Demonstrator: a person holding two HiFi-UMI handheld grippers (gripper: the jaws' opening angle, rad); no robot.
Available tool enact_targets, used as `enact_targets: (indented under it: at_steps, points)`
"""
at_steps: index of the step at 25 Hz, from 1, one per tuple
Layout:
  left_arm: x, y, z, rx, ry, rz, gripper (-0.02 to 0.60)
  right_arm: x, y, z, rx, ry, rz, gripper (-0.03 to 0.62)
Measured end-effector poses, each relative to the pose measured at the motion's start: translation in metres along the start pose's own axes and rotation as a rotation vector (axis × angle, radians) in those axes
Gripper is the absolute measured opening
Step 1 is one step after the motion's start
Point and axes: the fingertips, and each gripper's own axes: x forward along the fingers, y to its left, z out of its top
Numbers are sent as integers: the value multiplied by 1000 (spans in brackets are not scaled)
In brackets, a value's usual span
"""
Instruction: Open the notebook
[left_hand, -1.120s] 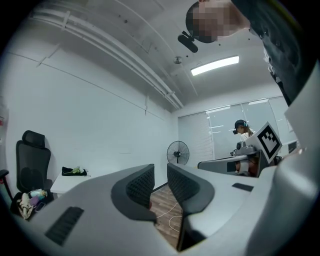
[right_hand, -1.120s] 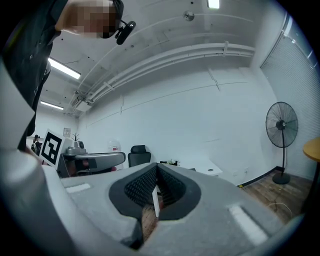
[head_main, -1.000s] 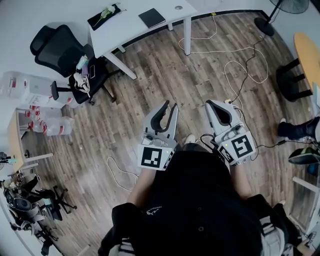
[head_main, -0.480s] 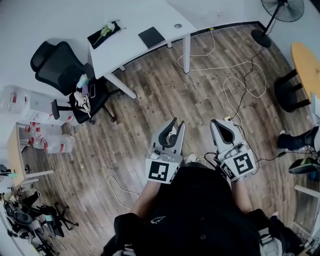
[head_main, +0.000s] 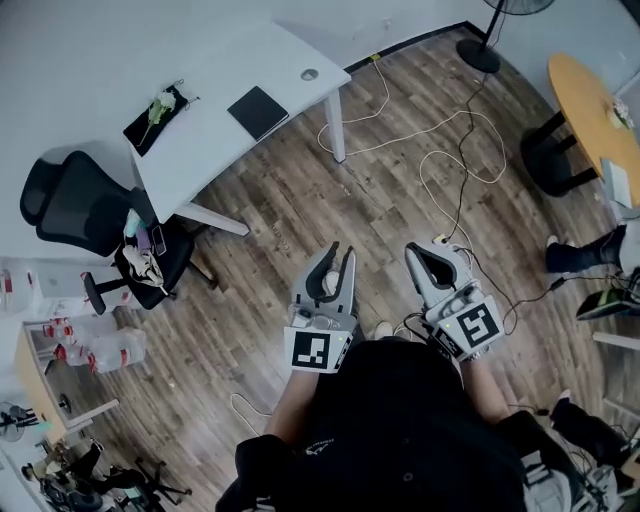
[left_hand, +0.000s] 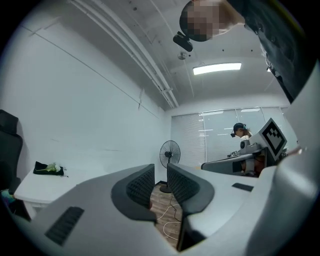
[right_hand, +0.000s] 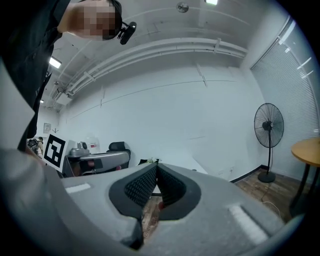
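Now I've walked nearer the closed notebook (head_main: 258, 111) on the worktop (head_main: 225, 60), still well short of it, left claw (head_main: 337, 252) narrowing but empty, right claw (head_main: 418, 255) pressed together.

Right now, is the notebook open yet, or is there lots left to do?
Nothing is done yet: the notebook lies shut on the white table, far across the floor. Nothing is in hand. The left gripper has its jaws apart, just closing a little, with nothing between them. The right gripper is shut and empty. Left to do: reach the table and lift the cover.
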Motion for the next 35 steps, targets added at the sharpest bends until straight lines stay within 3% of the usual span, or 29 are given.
enact_targets:
  at_steps: [7, 18, 23, 29, 35]
  points:
    - [54, 82, 10, -37, 8, -32, 77, 84, -21, 8, -3, 38, -59, 5]
    - [98, 163, 21, 16, -31, -61, 77, 177, -28, 30, -36, 49, -71, 5]
    - [96, 195, 30, -8, -92, -29, 78, 215, -13, 31, -48, 57, -38, 5]
    - [104, 219, 25, -20, -71, -15, 78, 241, -11, 38, -61, 78, -19, 5]
    - [113, 239, 11, -40, -29, 48, 78, 268, -29, 37, -58, 82, -3, 5]
